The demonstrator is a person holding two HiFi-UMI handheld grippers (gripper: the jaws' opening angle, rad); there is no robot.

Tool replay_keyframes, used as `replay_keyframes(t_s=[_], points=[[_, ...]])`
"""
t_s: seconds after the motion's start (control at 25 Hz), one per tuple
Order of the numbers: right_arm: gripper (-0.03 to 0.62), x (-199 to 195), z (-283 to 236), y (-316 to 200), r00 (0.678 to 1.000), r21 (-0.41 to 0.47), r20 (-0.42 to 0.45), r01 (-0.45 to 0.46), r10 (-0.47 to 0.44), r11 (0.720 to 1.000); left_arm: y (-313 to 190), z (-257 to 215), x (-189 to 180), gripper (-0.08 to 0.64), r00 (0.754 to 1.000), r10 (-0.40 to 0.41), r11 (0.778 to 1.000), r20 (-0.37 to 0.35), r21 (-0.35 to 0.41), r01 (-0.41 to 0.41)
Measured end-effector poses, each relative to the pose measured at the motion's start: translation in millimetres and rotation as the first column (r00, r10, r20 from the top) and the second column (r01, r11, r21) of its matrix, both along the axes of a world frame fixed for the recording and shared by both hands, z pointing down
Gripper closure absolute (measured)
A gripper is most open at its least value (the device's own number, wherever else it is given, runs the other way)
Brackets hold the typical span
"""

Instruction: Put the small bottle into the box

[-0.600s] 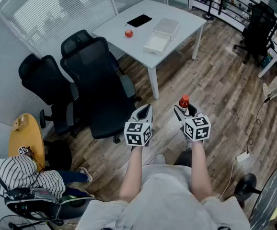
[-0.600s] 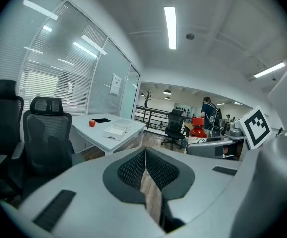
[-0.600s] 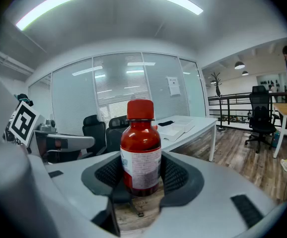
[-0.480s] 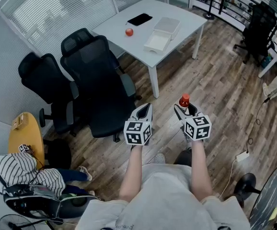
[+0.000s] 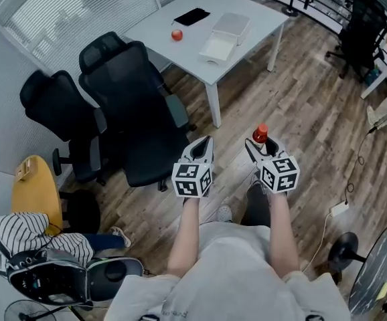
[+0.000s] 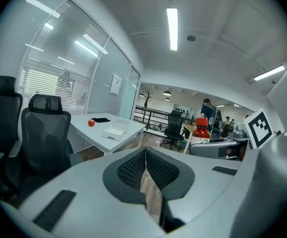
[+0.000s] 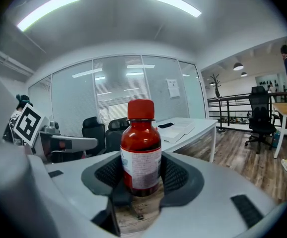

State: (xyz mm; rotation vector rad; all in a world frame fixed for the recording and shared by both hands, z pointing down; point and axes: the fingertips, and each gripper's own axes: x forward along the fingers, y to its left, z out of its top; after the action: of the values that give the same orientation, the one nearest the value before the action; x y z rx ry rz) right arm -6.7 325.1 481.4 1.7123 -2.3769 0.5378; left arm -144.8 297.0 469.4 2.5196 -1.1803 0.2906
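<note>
The small bottle [image 5: 260,134] stands upright in the right claw [image 5: 262,146], long axis vertical, its red cap on top and the labelled body down between the pads. The claw's jaws stand wide and press the bottle's lower body on both sides, holding it in the air above the wood floor [image 5: 300,112]. In the right gripper view the small bottle [image 7: 141,150] fills the gap of the right claw [image 7: 141,171]. The left claw [image 5: 203,149] hangs just to the left of it, at the same height; in the left gripper view the left claw [image 6: 146,170] has its jaw tips together with nothing between them.

Far off stands the white surface [image 5: 257,11]. On it lie the white box [image 5: 218,48], open, showing only white inside, with a second white tray or lid [image 5: 232,25] just beyond it. Left of these are a red ball [image 5: 177,35] and a flat black thing [image 5: 192,17]. Two black office chairs [image 5: 130,105] stand at the surface's near left side, left of the claws.
</note>
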Motion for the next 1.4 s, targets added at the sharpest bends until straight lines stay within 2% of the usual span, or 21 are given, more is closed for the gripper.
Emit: replay_keyframes(t_s=[0.36, 0.76, 1.04, 1.4], points=[[0.367, 22, -4, -39, 1.000, 0.015, -0.017, 0.024, -0.024, 1.000, -37, 4, 26, 0.531, 1.000, -0.002, 1.000, 0.010, -0.005, 0.002], [0.367, 56, -12, -126, 0.999, 0.031, -0.005, 0.045, -0.045, 0.999, -124, -7, 57, 0.531, 0.999, -0.009, 1.000, 0.041, 0.016, 0.008], [0.367, 88, -24, -194, 0.998, 0.042, 0.047, 0.046, -0.048, 0.998, -199, -27, 65, 0.531, 0.997, -0.074, 0.996, 0.036, 0.043, 0.073], [0.367, 116, -18, -264, 0.992, 0.034, 0.078, 0.101, -0.103, 0.994, -250, -18, 80, 0.531, 0.987, -0.145, 0.989, 0.065, 0.031, 0.144]])
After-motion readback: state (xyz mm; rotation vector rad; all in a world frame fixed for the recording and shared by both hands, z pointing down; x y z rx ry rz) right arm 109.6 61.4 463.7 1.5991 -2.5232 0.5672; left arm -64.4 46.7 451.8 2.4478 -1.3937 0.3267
